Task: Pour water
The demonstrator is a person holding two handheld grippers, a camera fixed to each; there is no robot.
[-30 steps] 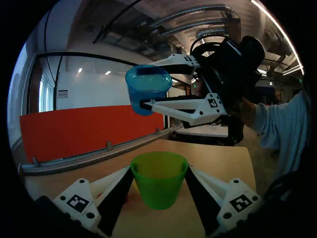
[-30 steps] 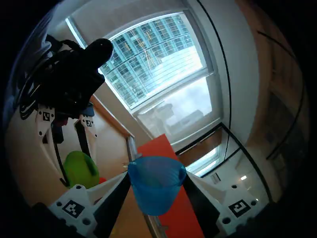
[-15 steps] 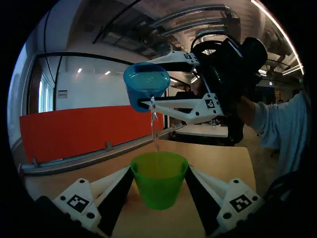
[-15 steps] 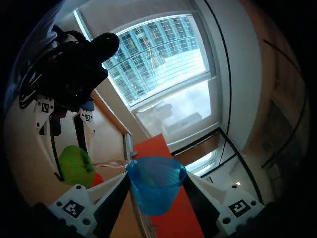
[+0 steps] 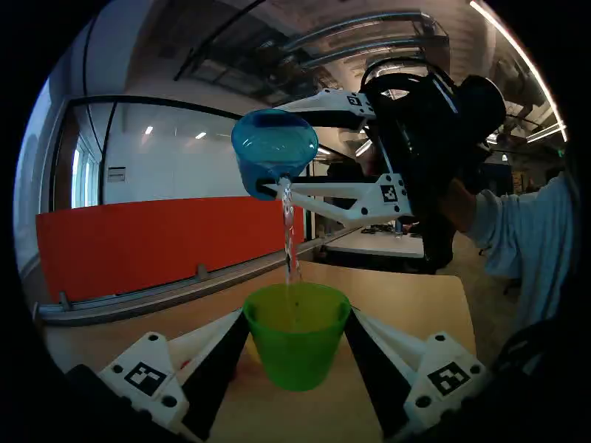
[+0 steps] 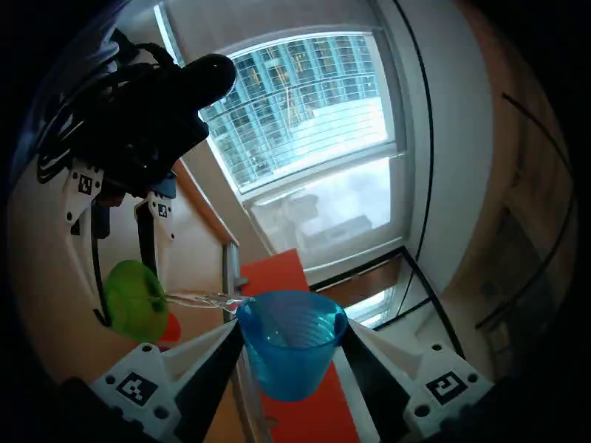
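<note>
Streaming from tilted blue cup (image 5: 273,151), water (image 5: 287,236) enters green cup (image 5: 297,336) (both clamped).

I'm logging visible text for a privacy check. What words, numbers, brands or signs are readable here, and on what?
No text is readable.
Wall notice beside the orange panel: too small to read.
Square markers on the left hand-held gripper: coded patterns, not words.
Blue cup and green cup: no print visible.

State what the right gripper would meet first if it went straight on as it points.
Past the blue cup held by the right gripper, the way looks free to the orange wall panel; depth is unclear.
</note>
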